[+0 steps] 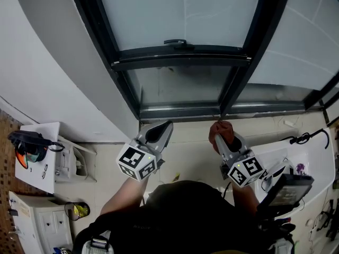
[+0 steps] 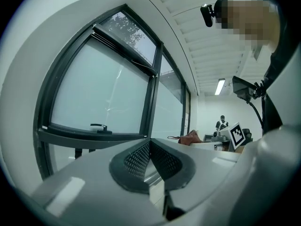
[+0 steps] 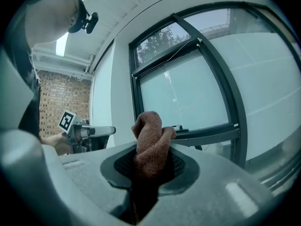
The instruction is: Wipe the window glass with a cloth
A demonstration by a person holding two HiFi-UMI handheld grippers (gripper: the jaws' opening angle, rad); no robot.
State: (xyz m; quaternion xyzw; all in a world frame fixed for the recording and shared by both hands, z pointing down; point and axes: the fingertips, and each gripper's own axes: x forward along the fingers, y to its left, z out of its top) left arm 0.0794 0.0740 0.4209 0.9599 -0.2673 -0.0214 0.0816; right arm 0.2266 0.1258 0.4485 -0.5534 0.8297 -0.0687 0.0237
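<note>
Since our right gripper (image 1: pixel 222 139) pinches the cloth (image 3: pixel 150 135), left gripper (image 1: pixel 163 129) closed on nothing, we judge wiping unstarted; next, press it onto the window glass (image 1: pixel 180 15).

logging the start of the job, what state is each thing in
left gripper: shut, empty
right gripper: shut on the cloth
cloth: bunched up, sticking out past the jaws
window: closed, handle flat along the frame

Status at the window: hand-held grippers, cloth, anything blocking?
Left hand-held gripper shut, empty. Right hand-held gripper shut on cloth. Cloth short of window glass, no contact seen. Nothing between them; handle sits on the frame.
</note>
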